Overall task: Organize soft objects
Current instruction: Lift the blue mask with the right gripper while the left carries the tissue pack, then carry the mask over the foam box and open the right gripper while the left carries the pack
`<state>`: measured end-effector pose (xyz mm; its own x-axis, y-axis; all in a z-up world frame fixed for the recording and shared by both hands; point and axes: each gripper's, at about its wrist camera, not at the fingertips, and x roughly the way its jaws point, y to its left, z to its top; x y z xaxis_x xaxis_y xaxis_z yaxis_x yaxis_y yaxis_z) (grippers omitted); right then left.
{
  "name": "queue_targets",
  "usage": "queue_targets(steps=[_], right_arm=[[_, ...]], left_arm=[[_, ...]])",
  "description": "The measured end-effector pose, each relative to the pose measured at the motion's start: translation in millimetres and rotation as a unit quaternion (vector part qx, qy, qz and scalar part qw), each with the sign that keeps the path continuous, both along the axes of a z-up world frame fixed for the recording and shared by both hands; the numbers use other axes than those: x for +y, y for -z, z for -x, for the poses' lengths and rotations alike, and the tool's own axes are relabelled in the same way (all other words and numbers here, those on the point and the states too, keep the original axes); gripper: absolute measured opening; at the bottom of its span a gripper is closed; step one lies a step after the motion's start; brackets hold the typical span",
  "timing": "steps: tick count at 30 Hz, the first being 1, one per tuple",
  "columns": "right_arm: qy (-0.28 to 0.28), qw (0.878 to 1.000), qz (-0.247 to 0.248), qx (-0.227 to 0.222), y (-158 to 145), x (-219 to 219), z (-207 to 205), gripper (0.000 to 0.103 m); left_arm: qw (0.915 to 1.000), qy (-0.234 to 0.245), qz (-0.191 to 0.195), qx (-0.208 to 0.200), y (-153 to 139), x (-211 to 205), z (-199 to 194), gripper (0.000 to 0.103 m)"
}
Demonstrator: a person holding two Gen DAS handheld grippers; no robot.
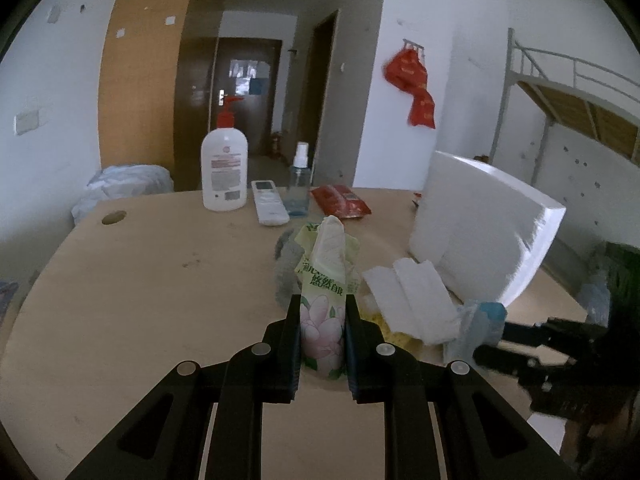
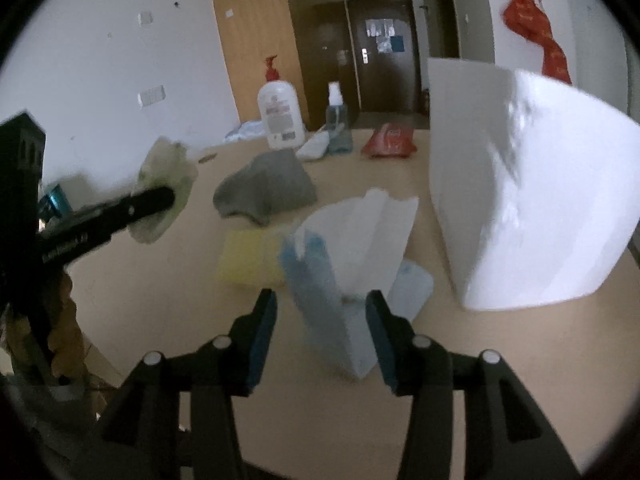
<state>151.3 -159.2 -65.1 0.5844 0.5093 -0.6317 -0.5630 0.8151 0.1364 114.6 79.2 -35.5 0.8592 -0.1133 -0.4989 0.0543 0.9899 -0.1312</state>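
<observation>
Gripping a green floral tissue pack (image 1: 322,320) above the table (image 1: 160,272), the left gripper (image 1: 322,308) holds while the right gripper (image 2: 322,312), jaws wide, straddles a loose blue pack (image 2: 320,292), with white tissues (image 2: 372,232) at twelve o'clock, likely needing a closing pinch next.

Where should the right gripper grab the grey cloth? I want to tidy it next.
Pinch the raised ridge at the top of the grey cloth, coming down from above. It lies crumpled into a peak on the table, so its edges sit flat while the fold stands up between the fingers.
</observation>
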Motion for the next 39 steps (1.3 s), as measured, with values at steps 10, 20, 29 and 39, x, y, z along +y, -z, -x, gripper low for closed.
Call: queue_targets(steps=[10, 20, 29, 39], right_arm=[[-0.015, 1.000, -0.022, 0.008, 2.1, 1.5, 8.3, 0.005], [-0.021, 0.993, -0.098, -0.062, -66.7, -14.6, 31.5, 0.005], [-0.043, 0.985, -0.128, -0.104, -98.5, -10.5, 57.8, 0.005], [-0.062, 0.980, -0.145, -0.121, -106.1, -5.3, 68.9, 0.005]], left_arm=[[0.9999, 0.003, -0.012, -0.010, -2.6, -12.0, 14.4, 0.019], [0.9989, -0.006, -0.016, -0.043, -23.9, -12.4, 39.6, 0.019], [0.9963, -0.020, -0.029, -0.078, -44.6, -15.4, 68.7, 0.019], [0.9931, -0.033, -0.035, -0.107, -59.9, -16.1, 102.0, 0.019]])
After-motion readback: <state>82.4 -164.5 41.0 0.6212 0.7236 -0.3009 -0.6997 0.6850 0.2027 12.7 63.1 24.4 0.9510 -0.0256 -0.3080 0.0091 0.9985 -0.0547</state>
